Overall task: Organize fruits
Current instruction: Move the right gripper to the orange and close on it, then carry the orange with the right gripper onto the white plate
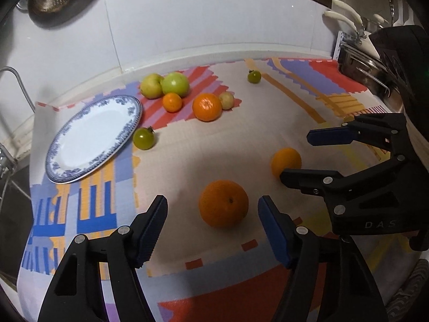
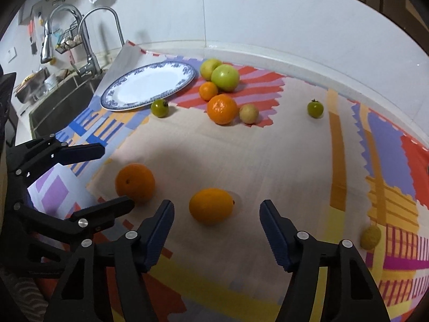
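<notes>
Bare cloth lying open between near oranges and far fruit cluster, right gripper crowding the small orange, green tomato sitting just beside the plate, wall closing off behind.

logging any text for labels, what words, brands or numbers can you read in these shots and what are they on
"D A S": pale letters on the black body of the right gripper, seen from the left camera; the word runs off behind the edge, so the rest cannot be read.
Nothing else is readable: the plate has only a blue flower pattern, the cloth only coloured shapes, and the items on the wall by the tap are too blurred.
</notes>
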Demonstrator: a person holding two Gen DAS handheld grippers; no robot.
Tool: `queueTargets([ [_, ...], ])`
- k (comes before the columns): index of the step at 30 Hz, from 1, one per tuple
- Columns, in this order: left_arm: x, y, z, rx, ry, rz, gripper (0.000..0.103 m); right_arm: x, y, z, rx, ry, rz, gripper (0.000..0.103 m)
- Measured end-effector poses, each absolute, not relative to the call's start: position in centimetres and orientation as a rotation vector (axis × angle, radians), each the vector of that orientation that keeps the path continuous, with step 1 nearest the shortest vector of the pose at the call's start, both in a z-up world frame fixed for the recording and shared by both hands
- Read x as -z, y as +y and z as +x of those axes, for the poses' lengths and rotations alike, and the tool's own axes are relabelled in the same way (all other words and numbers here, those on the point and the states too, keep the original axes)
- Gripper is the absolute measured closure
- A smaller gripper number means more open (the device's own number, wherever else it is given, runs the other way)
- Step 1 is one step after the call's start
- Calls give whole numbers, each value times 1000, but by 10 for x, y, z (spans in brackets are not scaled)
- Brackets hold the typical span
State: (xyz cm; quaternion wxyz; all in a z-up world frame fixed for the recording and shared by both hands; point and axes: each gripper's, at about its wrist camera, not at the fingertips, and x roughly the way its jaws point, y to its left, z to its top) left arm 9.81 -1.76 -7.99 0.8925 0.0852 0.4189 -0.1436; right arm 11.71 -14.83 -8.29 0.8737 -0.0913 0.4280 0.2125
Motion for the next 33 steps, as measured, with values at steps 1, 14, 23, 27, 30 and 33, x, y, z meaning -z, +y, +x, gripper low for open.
queueTargets([
  [1,82,-18,100,301,874,176,36,84,-148,119,-447,899,-192,39],
  [14,93,-19,113,336,934,123,58,98,-144,132,-483,945,-188,56],
  [23,89,-15,110,307,916,94,61,98,-144,130,-482,942,-169,62],
  [27,83,-12,108,293,900,80,61,93,-143,128,-480,926,-157,62],
  [30,75,-9,106,278,876,73,61,87,-144,126,-473,908,-150,62],
  [33,65,-5,103,264,848,64,61,79,-144,123,-462,885,-139,62],
])
